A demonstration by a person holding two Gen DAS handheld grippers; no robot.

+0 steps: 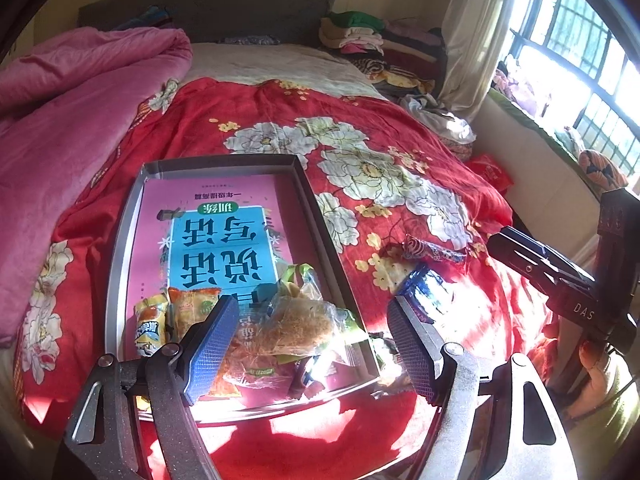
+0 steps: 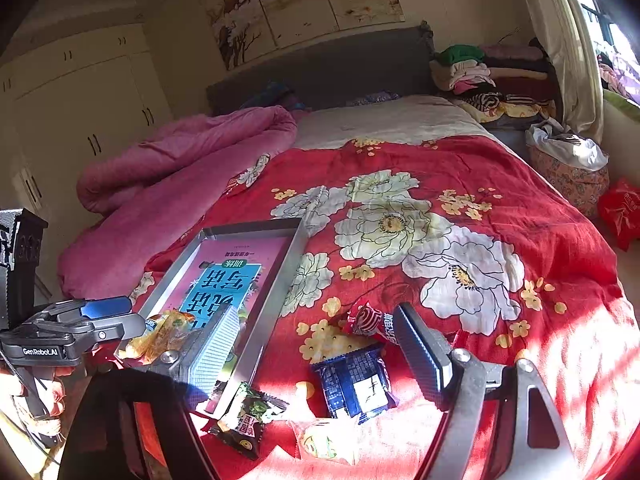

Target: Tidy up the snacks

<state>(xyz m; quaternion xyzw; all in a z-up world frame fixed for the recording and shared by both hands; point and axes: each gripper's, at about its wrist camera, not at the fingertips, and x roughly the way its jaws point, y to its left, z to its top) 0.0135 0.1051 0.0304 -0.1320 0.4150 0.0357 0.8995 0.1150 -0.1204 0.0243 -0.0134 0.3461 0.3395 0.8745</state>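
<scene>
Grey tray [image 1: 124, 240], landmark, on red floral bedspread [image 2: 500, 168], lined with a pink and blue booklet [image 1: 224, 240]: its near end holds orange snack packets [image 1: 192, 308] and a clear bag of golden shreds [image 1: 300, 324]. Just right of the tray, on the spread: blue packet [image 2: 352, 380], red swirl candy [image 2: 366, 320], dark green-labelled packet [image 2: 248, 416], pale packet [image 2: 324, 440]. Left gripper [image 1: 314, 344] over the tray's near end, right gripper [image 2: 316, 344] above the blue packet, both spread wide, grasping nothing.

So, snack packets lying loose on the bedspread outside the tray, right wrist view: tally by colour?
red packet: 1
blue packet: 1
dark green packet: 1
pale yellow packet: 1
Total: 4
</scene>
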